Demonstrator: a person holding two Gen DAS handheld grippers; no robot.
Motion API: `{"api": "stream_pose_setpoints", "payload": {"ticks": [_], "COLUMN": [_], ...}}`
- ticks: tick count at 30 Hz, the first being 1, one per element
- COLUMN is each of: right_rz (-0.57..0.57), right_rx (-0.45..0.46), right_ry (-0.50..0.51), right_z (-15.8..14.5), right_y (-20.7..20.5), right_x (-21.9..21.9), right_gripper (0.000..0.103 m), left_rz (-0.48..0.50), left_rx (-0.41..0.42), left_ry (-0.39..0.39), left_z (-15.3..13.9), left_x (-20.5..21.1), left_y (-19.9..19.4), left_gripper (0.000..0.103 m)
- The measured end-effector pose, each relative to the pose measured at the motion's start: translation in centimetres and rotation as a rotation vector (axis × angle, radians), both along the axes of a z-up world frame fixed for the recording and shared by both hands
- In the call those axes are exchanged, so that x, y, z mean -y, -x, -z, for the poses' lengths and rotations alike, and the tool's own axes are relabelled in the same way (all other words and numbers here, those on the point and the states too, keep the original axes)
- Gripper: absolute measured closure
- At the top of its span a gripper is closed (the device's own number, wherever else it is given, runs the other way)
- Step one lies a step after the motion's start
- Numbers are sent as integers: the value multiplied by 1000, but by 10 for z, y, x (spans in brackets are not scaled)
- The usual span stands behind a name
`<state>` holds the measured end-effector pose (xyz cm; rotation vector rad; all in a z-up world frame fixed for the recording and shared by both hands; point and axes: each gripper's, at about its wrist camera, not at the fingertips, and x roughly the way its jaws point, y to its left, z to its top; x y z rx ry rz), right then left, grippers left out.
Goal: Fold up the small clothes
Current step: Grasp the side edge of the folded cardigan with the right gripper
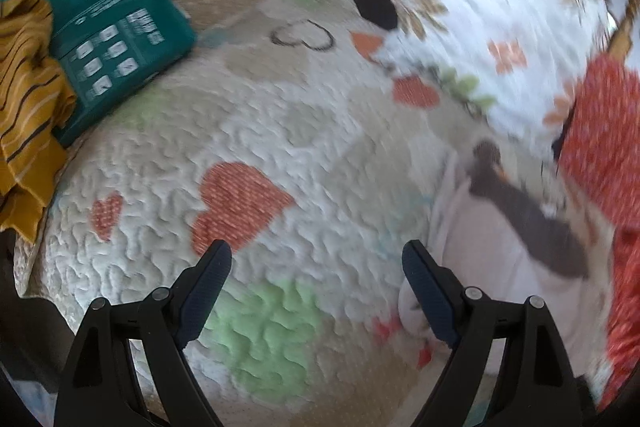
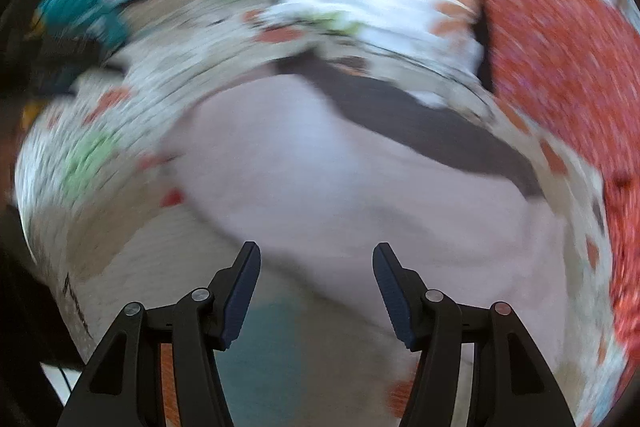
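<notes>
Both grippers hang with fingers spread, holding nothing. The pink garment (image 2: 320, 163) lies flat on the quilt (image 1: 256, 131), straight ahead of the right gripper (image 2: 316, 259) and reaching under its fingertips; for the left gripper (image 1: 316, 255) it lies off beyond the right finger. Its dark band (image 2: 420, 123) runs slantwise from ahead-left to far right. The right hand looks nearer. No containers can be made out through the blur

A pale pink small garment with a dark brown band (image 2: 320, 163) is lying on the quilted heart-patterned bedspread (image 1: 256, 131). A teal package (image 1: 116, 39) is sitting at the far left, with a mustard striped cloth (image 1: 28, 99) just left of it. A red dotted fabric (image 2: 560, 67) is lying to the right.
</notes>
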<state>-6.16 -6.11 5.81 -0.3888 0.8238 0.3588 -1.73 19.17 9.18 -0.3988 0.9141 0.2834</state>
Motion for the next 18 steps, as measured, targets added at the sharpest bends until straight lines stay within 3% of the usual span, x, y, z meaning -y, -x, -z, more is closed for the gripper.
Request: {"api": "stream_pose_setpoints", "payload": {"ticks": [7,10,14,15,17,18], "right_rz": [-82,-68,-28,-19,-14,-10], "right_rx": [173,210,195,182,120,112], "right_ry": [295,381,445,437,397,386], "right_z": [38,48,51,50,49,48], "right_y": [-7,-28,-64,-71,-80,-80], "right_x": [-107,-138,-164,-166,-167,-167], "right_gripper": [40,52,55,57,80,83], "left_rz": [-57,-71,-88,-87,-87,-87], "left_rx": [30,48,65,65,62,60], "left_ry": [85,105,118,119,117,115], "left_z": [-9,-14,-17,-17,-17,-17], "left_x": [-28,-37,-44,-44,-44,-44], "left_y": [6,8,8,8,8,8], "left_gripper": [16,16,16,16,16,16]}}
